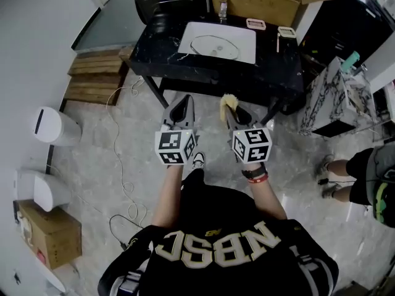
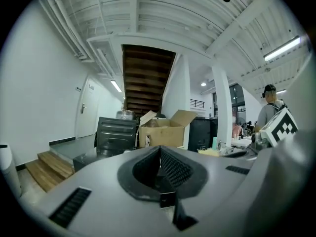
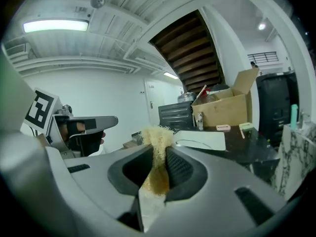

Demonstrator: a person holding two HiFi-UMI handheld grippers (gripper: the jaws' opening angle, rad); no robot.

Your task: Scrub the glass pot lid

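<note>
Head view shows the person standing back from the black table (image 1: 154, 48), where the glass pot lid (image 1: 214, 45) lies flat on a white tray (image 1: 247, 53), well apart from both tools. The left gripper (image 1: 181, 108) and the right gripper (image 1: 234, 111) are held side by side at waist height. Left gripper view shows its jaws pressed together with nothing between them. Right gripper view shows its jaws clamped on a yellow fibrous scrubber (image 3: 156, 135), whose frayed end sticks out past the tips, with the lid far ahead on the tray. To scrub well, the person should probably step close, steady the lid's rim with the left gripper, and press the protruding fibres flat against the glass.
</note>
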